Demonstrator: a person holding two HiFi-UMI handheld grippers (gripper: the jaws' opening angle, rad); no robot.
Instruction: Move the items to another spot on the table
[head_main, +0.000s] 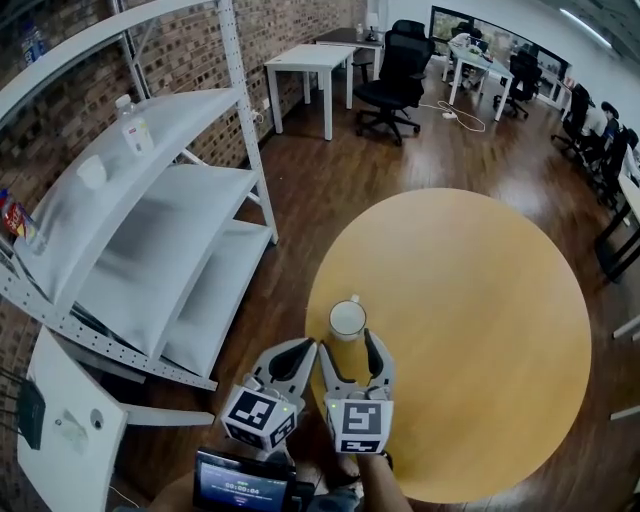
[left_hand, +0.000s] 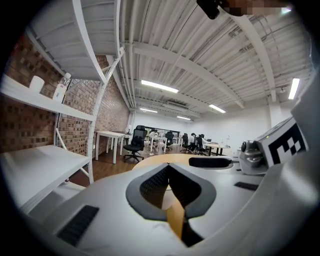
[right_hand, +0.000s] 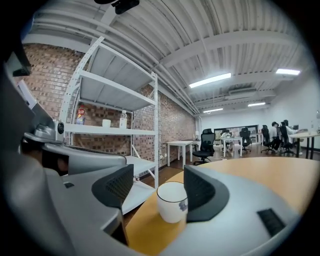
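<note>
Head view: a white cup (head_main: 347, 319) stands near the left edge of a round wooden table (head_main: 480, 300), between the spread jaws of the right gripper (head_main: 347, 347). The left gripper (head_main: 300, 352) hangs just beside it, at the table's edge. Broad bare tabletop lies to the right.

Left gripper view: jaws closed together, empty.

Right gripper view: jaws wide, with the cup close to the right pad and not squeezed. This is probably a grasp or a release. Next, close evenly or back straight out, minding the near edge.

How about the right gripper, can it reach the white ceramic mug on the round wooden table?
Probably yes: the right gripper has its jaws apart with the white ceramic mug between them, nothing in the way.
</note>
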